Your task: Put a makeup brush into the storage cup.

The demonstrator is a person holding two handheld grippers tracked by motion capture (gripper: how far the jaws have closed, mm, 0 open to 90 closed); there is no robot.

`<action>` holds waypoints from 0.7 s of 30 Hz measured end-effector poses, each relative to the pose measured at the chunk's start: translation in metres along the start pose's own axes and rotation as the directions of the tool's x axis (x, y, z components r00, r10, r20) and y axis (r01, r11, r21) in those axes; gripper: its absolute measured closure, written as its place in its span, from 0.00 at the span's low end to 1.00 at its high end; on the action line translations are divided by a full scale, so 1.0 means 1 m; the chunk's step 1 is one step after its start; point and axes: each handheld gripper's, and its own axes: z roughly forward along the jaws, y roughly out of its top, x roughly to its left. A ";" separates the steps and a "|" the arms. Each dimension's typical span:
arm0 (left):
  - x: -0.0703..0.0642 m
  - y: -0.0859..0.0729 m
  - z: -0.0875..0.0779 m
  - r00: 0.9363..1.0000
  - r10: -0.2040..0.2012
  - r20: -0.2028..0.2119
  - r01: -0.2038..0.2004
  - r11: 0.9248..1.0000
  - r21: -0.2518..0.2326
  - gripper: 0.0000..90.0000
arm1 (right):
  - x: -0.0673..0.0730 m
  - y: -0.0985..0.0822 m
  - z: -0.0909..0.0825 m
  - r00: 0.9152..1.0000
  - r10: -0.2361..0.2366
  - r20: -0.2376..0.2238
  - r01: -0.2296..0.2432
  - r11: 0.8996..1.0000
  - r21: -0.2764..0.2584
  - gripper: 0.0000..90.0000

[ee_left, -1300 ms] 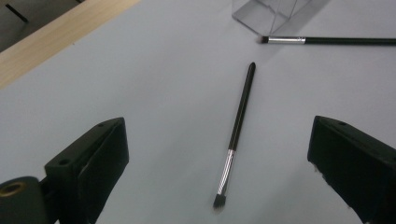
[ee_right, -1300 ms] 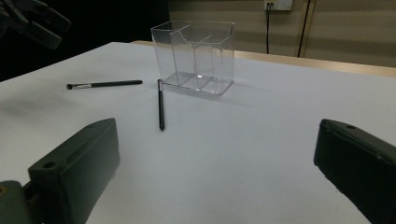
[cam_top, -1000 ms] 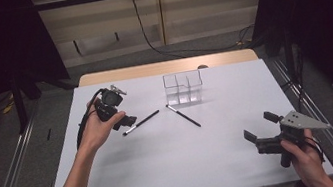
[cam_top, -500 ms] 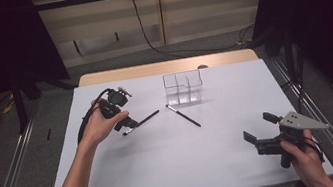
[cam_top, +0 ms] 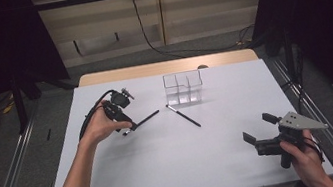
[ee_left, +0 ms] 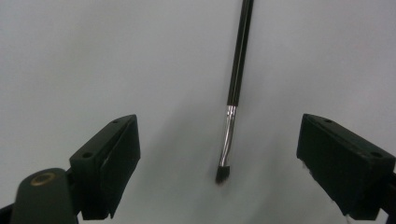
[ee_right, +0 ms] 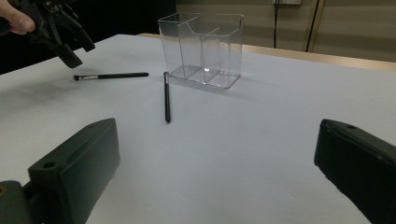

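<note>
White sheeting covers the table (cam_top: 165, 164), which stands in a dim room with dark drapes at both sides and a pale wall behind. A clear acrylic organizer (cam_top: 183, 88) with several compartments stands toward the far edge and serves as the landmark. Two slim black makeup brushes lie flat on the sheet in front of it: the nearer brush (cam_top: 182, 115) starts just by its front corner and runs away from it, while the left brush (cam_top: 142, 122) lies farther to the organizer's left, well apart from it. Compared with the frames a second back, the left gripper (cam_top: 127, 127) has been lowered and brought down over the bristle end of the left brush. Its jaws have just been closing a little, yet in the left gripper view they are seen spread wide on either side of the ferrule (ee_left: 227, 133), with no pad touching the brush (ee_left: 238, 79). The right gripper (cam_top: 257, 136) has been kept in place near the front edge, far from the organizer on its right, jaws spread and empty. The pick-up is judged to be at hand but not yet made; the jaws must be closed on the handle before the brush can be lifted toward a compartment.
</note>
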 end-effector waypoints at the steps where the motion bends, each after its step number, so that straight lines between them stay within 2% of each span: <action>1: 0.000 0.000 0.001 1.000 0.003 -0.002 -0.003 1.000 0.008 0.19 | 0.000 0.000 0.000 1.000 -0.001 -0.001 0.001 1.000 0.001 0.00; 4: 0.001 0.000 0.003 1.000 -0.006 -0.014 0.006 1.000 0.021 0.32 | 0.000 0.000 0.000 1.000 -0.004 -0.003 0.004 1.000 0.001 0.00; 9: 0.001 0.002 0.005 1.000 0.009 0.007 -0.009 0.999 0.034 0.48 | 0.000 0.000 -0.001 1.000 -0.006 -0.004 0.006 1.000 -0.005 0.00; 12: -0.001 0.003 0.006 1.000 0.015 0.017 -0.015 0.999 0.037 0.52 | 0.000 0.000 -0.001 1.000 -0.006 -0.003 0.006 1.000 -0.004 0.00; 13: -0.002 0.004 0.009 0.999 0.023 0.024 -0.024 0.999 0.046 0.57 | 0.001 0.000 -0.001 1.000 -0.005 -0.004 0.005 1.000 -0.002 0.00; 16: -0.003 0.005 0.012 0.999 0.021 0.029 -0.022 0.999 0.049 0.62 | 0.001 0.000 -0.001 1.000 -0.008 -0.008 0.008 1.000 0.000 0.00; 17: -0.003 0.007 0.013 0.999 0.035 0.030 -0.037 0.997 0.064 0.62 | 0.001 0.000 -0.001 1.000 -0.008 -0.009 0.008 1.000 0.000 0.00; 21: -0.003 0.009 0.015 0.999 0.034 0.037 -0.036 0.998 0.053 0.64 | 0.000 0.000 0.000 1.000 -0.011 -0.011 0.011 1.000 0.003 0.00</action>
